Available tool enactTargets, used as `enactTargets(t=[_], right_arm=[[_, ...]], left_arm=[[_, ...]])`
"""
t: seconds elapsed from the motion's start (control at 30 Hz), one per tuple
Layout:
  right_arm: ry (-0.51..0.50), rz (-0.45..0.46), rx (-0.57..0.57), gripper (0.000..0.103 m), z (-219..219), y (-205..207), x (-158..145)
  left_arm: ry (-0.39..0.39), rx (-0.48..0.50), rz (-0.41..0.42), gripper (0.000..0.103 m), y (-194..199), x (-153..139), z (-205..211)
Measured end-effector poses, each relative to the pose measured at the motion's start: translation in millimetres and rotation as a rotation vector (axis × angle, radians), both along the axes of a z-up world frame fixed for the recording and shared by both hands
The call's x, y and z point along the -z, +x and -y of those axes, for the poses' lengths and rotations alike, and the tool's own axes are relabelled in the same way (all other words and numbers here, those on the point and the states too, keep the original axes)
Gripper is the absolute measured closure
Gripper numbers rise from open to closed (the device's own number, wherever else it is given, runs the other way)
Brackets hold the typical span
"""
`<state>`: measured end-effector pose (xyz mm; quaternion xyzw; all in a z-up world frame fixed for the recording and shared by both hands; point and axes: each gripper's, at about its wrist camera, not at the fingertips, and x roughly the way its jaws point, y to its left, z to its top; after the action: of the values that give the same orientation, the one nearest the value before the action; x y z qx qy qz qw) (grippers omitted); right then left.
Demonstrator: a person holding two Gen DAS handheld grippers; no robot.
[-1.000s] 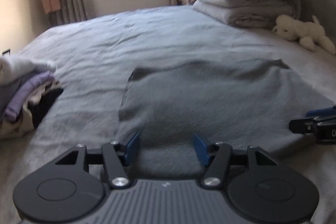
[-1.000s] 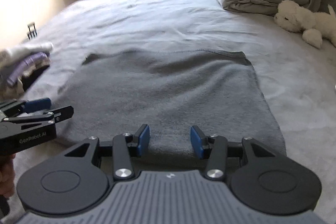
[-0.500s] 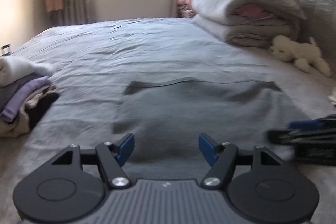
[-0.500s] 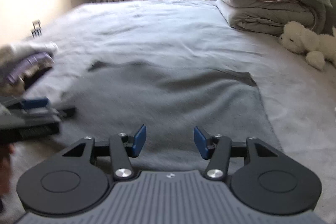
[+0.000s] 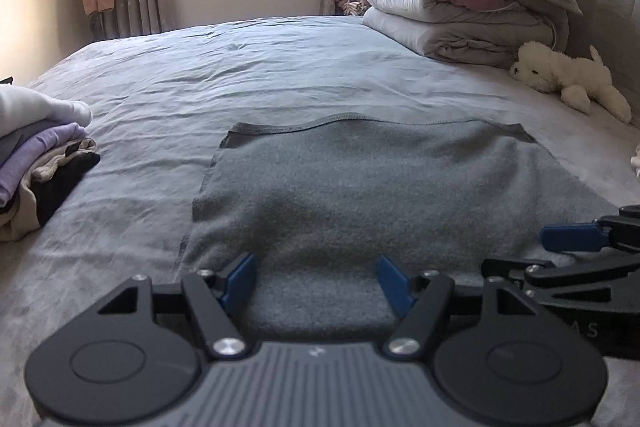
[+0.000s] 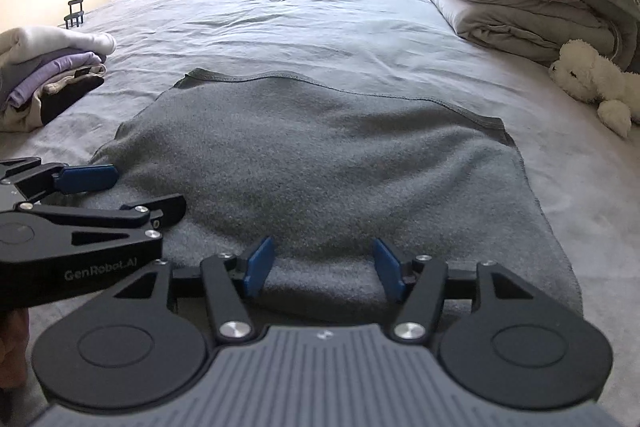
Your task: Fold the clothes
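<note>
**Grey cloth flat on bed, both grippers open**

Left wrist: grey cloth (image 5: pixel 360 195) lies folded, roughly rectangular and fuzzy, with a stitched hem on the far edge. Left gripper (image 5: pixel 316 281) has just widened; near edge between the pads, unpinched.

Right wrist: same cloth (image 6: pixel 320 155) mid-bed. Right gripper (image 6: pixel 322 267) has just been opening and holds nothing.

One grey garment (image 6: pixel 320 163) spread flat; one stack of folded clothes (image 6: pixel 48 75); one folded duvet (image 5: pixel 464 11); one plush toy (image 5: pixel 568 79); two grippers: left gripper (image 5: pixel 316 279), right gripper (image 6: pixel 322 267).
</note>
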<state>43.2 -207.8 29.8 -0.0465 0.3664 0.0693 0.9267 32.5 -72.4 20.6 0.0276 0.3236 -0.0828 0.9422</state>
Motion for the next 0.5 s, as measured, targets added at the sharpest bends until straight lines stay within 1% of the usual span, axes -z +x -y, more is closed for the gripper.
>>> enactTargets(t=[0.1,0.2,0.27,0.37,0.5], right_arm=[[0.013,-0.003,0.003,0.042,0.3,-1.7,-5.2],[0.008,-0.022,0.0,0.041,1.9,0.3,-1.9],[0.005,-0.036,0.002,0.034,5.7,3.0,1.4],[0.008,-0.051,0.009,0.034,14.0,4.9,-0.5],[0.024,-0.075,0.037,0.034,31.1,5.3,-3.3]], left_arm=[[-0.002,0.015,0.001,0.033,-2.7,0.9,3.0],[-0.004,0.007,-0.008,0.033,-0.7,4.0,1.5],[-0.011,-0.005,-0.015,0.033,1.2,3.1,-2.7],[-0.008,-0.011,-0.014,0.033,1.1,2.4,-6.6],[0.02,-0.022,-0.019,0.033,2.6,0.2,-8.8]])
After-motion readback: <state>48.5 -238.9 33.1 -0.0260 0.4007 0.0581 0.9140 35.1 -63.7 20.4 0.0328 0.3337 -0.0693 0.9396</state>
